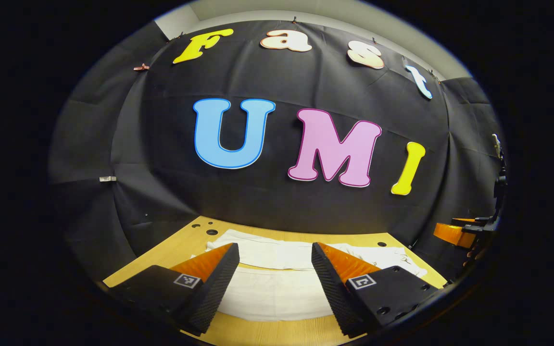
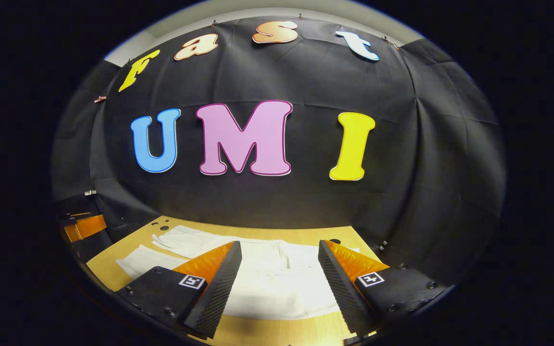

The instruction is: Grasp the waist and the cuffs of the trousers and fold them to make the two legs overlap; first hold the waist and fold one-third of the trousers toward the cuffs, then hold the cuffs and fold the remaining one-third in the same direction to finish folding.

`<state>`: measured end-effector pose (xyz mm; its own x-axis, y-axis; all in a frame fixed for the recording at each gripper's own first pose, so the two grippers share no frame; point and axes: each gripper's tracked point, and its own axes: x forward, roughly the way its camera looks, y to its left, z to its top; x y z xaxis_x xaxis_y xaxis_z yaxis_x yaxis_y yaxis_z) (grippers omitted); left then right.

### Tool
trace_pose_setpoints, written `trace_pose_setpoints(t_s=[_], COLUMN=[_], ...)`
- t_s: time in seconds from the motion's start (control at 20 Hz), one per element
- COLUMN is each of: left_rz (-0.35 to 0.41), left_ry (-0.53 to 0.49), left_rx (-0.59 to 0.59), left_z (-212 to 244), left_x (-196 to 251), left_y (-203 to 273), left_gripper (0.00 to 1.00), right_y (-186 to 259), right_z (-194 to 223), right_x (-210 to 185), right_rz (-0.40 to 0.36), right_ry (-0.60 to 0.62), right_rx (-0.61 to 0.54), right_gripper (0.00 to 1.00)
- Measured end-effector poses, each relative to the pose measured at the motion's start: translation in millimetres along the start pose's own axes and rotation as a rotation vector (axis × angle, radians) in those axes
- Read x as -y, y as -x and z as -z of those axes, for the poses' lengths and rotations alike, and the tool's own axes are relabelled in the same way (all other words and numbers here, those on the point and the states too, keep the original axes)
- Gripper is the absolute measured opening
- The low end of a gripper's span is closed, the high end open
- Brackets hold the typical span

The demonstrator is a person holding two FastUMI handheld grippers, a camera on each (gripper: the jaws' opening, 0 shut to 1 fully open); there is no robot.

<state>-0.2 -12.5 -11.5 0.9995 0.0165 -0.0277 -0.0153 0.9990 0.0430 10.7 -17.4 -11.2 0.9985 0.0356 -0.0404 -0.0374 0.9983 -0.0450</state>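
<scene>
While the left gripper (image 1: pixel 274 274) hangs released above the tabletop (image 1: pixel 171 250), white trousers (image 1: pixel 277 288) lie spread flat just beyond its fingers. To its right, the right gripper (image 2: pixel 279 276) — likewise spread, holding nothing — hovers over the same trousers (image 2: pixel 277 283).

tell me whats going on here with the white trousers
A person holds two grippers above a wooden table. White trousers lie spread flat on it, with no fold made yet. The left gripper and the right gripper both hover open over the cloth, gripping nothing. From the right gripper view, the left gripper sits off at the table's left edge. Folding appears about to begin.
</scene>
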Motion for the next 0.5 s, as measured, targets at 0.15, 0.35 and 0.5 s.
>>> trace_pose_setpoints(t_s=[0.15,0.35,0.5], left_rz=[-0.006,-0.031,-0.041], left_ry=[0.015,0.054,0.056], left_rx=[-0.016,-0.033,-0.044], left_z=[5,13,21], left_x=[2,0,2], left_y=[-1,-5,-8], left_gripper=[0.96,0.96,0.95], right_y=[-3,-3,-7], right_z=[4,7,14], right_x=[9,31,59], right_rz=[-0.008,-0.012,-0.01], right_ry=[0.037,0.099,0.166], right_rx=[-0.015,-0.028,-0.051], right_gripper=[0.98,0.98,0.98])
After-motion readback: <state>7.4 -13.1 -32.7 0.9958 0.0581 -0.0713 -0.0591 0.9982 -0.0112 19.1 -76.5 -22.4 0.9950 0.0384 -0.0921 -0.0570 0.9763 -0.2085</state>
